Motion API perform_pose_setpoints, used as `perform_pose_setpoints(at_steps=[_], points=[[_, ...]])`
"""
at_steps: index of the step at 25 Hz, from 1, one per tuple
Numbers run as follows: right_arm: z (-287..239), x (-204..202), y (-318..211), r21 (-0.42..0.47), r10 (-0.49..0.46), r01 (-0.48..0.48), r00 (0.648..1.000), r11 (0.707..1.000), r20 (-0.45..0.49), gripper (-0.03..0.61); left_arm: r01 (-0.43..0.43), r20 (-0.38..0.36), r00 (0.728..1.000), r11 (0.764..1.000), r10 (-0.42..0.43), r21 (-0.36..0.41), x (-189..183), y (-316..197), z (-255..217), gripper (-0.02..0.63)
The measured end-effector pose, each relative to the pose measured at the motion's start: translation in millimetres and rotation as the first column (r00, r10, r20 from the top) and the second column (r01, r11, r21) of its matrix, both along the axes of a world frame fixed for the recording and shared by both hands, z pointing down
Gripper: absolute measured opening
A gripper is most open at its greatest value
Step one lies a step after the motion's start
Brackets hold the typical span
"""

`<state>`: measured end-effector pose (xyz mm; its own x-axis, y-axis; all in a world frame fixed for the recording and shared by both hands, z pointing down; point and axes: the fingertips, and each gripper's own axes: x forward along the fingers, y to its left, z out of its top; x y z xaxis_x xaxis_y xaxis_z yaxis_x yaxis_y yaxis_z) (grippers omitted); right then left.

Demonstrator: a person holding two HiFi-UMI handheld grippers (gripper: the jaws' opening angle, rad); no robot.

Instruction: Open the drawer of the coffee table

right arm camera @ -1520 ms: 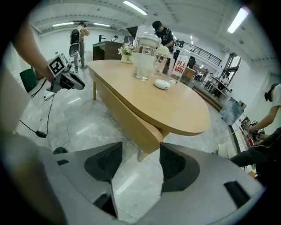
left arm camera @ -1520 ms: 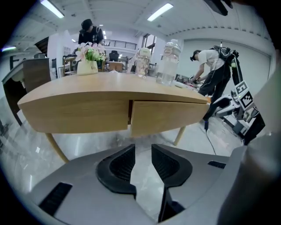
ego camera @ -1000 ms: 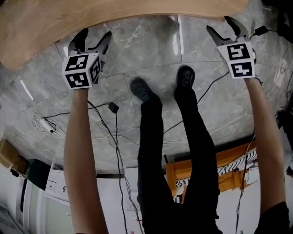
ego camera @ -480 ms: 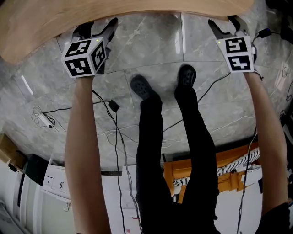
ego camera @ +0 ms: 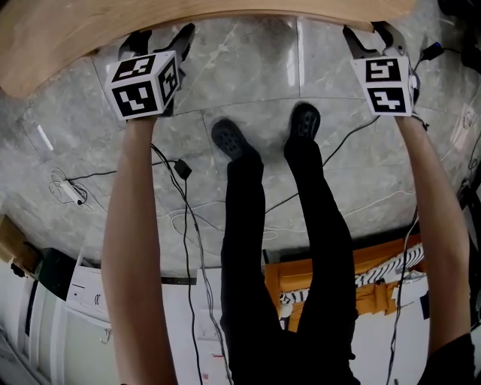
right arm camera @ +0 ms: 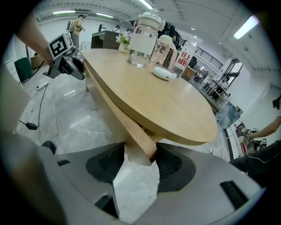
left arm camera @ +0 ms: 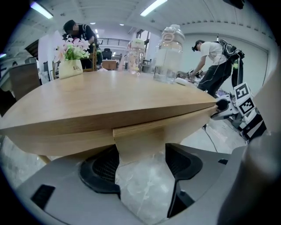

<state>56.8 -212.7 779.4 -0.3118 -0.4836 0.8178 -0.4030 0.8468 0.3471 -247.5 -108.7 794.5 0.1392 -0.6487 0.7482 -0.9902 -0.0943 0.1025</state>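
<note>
The light wooden coffee table (ego camera: 188,15) fills the top of the head view. My left gripper (ego camera: 159,37) reaches under its front rim at the left, and my right gripper (ego camera: 370,34) does so at the right. In the left gripper view the drawer front (left arm camera: 140,136) below the tabletop fills the gap of the left gripper (left arm camera: 140,162), both pads against it. In the right gripper view the right gripper (right arm camera: 139,160) has just been closing, and the drawer front's end (right arm camera: 138,140) sits between its pads, touching both.
Glass jars (left arm camera: 169,55) and a flower pot (left arm camera: 70,66) stand on the tabletop. The person's legs and shoes (ego camera: 301,124) are on the grey marble floor between the arms. Cables (ego camera: 180,169) trail across the floor. An orange stand (ego camera: 338,282) is behind.
Both grippers have moved up the head view toward the table's rim, the left one more. Their fingertips now lie under the tabletop's edge.
</note>
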Motion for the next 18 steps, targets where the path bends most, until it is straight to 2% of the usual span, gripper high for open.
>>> perform_pose_setpoints(at_steps=[13, 18], points=[[8, 18, 62, -0.092, 0.020, -0.022, 1.000, 0.995, -0.021, 0.219, -0.027, -0.007, 1.000, 0.997, 0.026, -0.077, 16, 67, 8, 0.324], [11, 26, 86, -0.115, 0.023, -0.026, 0.999, 0.993, -0.026, 0.218, -0.003, -0.031, 1.000, 0.995, 0.000, -0.098, 26, 95, 11, 0.324]])
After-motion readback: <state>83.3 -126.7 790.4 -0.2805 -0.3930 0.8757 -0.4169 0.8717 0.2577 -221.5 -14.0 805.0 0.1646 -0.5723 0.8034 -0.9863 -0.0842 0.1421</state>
